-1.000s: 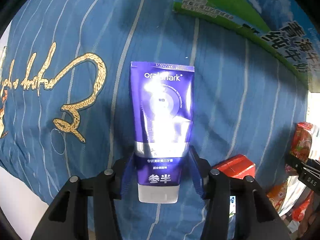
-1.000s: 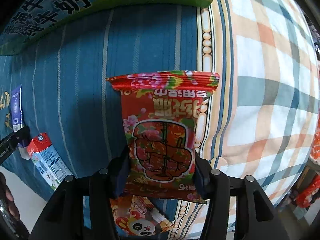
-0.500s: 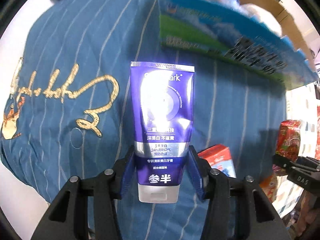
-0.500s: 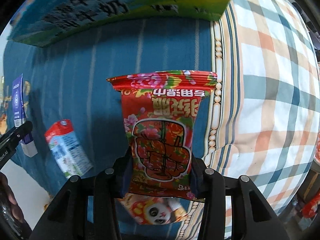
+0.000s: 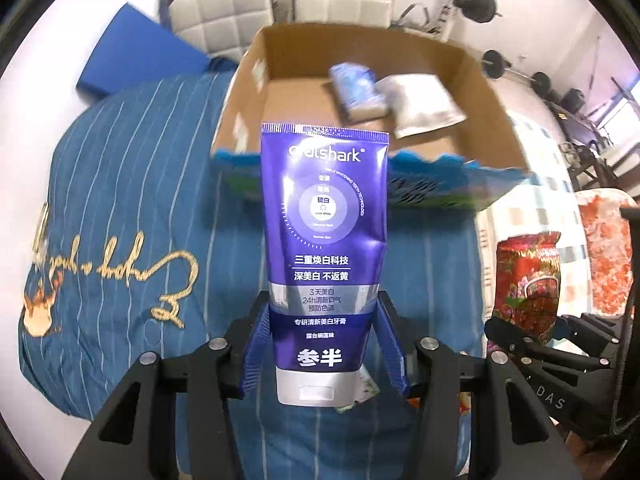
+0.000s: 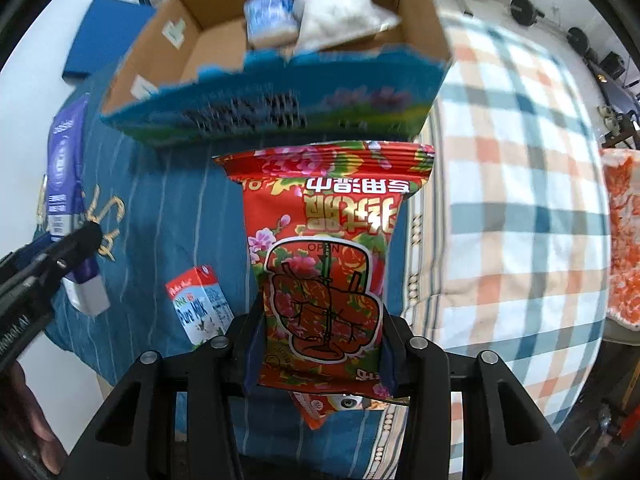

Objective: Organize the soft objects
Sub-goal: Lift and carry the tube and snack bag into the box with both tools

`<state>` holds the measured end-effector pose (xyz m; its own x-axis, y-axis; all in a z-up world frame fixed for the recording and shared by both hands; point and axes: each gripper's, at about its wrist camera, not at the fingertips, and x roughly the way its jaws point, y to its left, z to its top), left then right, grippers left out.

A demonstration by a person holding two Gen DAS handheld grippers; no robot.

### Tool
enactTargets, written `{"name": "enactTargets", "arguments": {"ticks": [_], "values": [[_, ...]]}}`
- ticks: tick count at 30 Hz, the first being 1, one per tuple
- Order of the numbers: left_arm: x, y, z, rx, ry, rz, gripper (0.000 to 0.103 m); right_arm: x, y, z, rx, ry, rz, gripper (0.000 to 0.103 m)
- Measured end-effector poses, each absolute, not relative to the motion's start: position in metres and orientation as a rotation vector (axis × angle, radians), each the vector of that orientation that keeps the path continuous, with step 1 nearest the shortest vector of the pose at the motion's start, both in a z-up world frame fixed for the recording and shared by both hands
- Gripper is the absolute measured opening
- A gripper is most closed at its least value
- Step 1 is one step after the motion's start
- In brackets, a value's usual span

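Fingers clenched on toothpaste tube and snack packet, cardboard box beyond.

Bright daylight fills both fisheye views, walls washed nearly white; edges bend and darken into a black rim. The cardboard box smears with motion blur (its printed flap unreadable) — held packs stay sharp.

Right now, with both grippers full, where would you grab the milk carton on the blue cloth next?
The Pure Milk carton lies flat on the blue striped cloth, gable end away from the camera. Come from above and close across its two long side walls near mid-body. These look flat and parallel, and open cloth shows along its left side and far end.
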<state>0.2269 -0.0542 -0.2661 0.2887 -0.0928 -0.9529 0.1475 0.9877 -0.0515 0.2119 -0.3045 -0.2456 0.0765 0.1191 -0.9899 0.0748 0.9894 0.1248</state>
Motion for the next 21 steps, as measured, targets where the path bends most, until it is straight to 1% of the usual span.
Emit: {"name": "enactTargets", "arguments": {"ticks": [6,11,14,21], "values": [[0.227,-0.065,-0.249,0.056,1.225,-0.208,0.047,0.204,-0.32,-0.213,0.17,1.403,0.022,0.048],[0.228,-0.067,-0.235,0.049,1.198,-0.236,0.047,0.201,-0.321,-0.191,0.196,1.362,0.031,0.048],[0.232,-0.067,-0.226,0.035,1.18,-0.247,0.047,0.2,-0.322,-0.184,0.219,1.351,0.042,0.048],[0.265,-0.067,-0.201,0.01,1.127,-0.291,0.047,0.213,-0.314,-0.188,0.281,1.323,0.065,0.048]]}}
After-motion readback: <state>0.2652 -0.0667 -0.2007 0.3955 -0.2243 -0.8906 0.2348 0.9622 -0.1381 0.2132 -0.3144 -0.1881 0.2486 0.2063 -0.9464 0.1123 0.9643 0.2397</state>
